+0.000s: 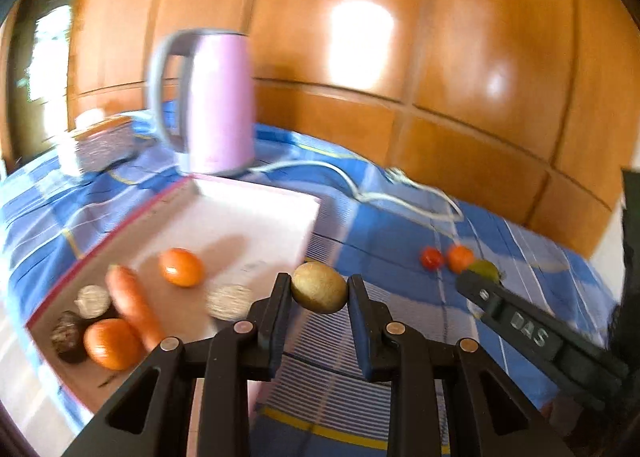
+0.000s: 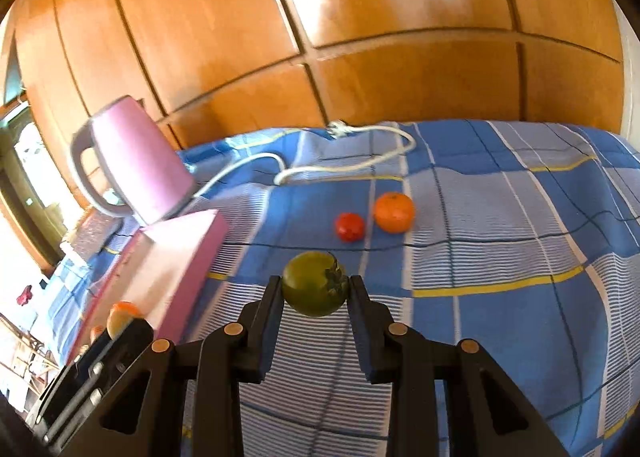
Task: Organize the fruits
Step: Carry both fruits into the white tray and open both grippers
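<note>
Between the fingers of your left gripper (image 1: 319, 293) sits a brown kiwi (image 1: 319, 292), pinched only at the fingertips, so your hold rests on two small contact patches on a rounded, slightly fuzzy skin. Any sharp swing could roll it out forward. Your right gripper (image 2: 315, 289) holds a green tomato (image 2: 314, 283) the same way, near the tips, with its stalk end turned toward the right finger; squeeze harder and you risk bruising it, ease off and it may slip down onto the checked blue cloth (image 2: 500, 217).

Ahead and to the left of your left gripper lies the pink tray (image 1: 256, 213), already carrying two oranges (image 1: 181, 267), a carrot (image 1: 134, 303) and some darker pieces I cannot identify. That near-left corner is crowded, so a drop there could knock the round fruit rolling.

Watch the two tools: your right gripper shows just to the right of the left one, and if both head for the tray together they may collide.

Beyond your right gripper, a red tomato (image 2: 349, 226) and an orange (image 2: 393, 212) wait on the cloth, close together, with the white cord (image 2: 348, 169) of the pink kettle (image 2: 136, 161) further back, which could snag on a long reach.
</note>
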The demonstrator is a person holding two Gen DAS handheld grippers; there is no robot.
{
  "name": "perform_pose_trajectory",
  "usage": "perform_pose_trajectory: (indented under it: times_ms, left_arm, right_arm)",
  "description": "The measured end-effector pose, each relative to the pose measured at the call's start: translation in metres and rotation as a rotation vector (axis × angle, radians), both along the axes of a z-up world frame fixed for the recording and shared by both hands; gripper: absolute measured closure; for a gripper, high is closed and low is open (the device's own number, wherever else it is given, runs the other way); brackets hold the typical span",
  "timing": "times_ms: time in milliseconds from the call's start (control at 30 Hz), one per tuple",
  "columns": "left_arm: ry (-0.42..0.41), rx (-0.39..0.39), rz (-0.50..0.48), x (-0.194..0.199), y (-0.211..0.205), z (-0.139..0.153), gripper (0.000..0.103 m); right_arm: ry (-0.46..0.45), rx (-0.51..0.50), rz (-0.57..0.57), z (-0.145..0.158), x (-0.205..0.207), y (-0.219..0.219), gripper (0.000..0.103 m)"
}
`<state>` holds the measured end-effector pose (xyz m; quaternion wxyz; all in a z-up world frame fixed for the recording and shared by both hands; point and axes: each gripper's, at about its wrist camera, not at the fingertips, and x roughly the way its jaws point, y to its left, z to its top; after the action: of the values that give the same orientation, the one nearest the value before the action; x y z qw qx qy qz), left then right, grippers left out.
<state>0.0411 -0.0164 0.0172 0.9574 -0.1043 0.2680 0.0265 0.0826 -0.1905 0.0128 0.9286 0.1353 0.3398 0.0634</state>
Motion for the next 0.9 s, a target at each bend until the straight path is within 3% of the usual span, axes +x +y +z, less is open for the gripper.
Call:
perform_pose_trajectory:
  times_ms: [267,500,800,867,900]
  left_arm:
    - [0.004,-0.069,0.191,-0.007,0.049,0.003,0.075]
    - [0.104,-0.183,0.346,-0.004,0.096,-0.013,0.075]
    - [0.133,-0.235,0.421,-0.006,0.117,-0.022,0.074]
    - [0.132,-0.236,0.418,-0.006,0.117,-0.021,0.072]
    - [0.130,-0.232,0.419,-0.006,0.117,-0.021,0.066]
  right_arm:
    - [-0.047,0.031,0.119,0.013,-0.001,0.044,0.070]
    - [-0.067,0.042,0.261,0.015,-0.003,0.094,0.070]
    - [-0.063,0.066,0.387,0.015,0.005,0.137,0.070]
    - [-0.054,0.081,0.392,0.014,0.008,0.137,0.068]
    - [-0.048,0.096,0.397,0.014,0.010,0.137,0.068]
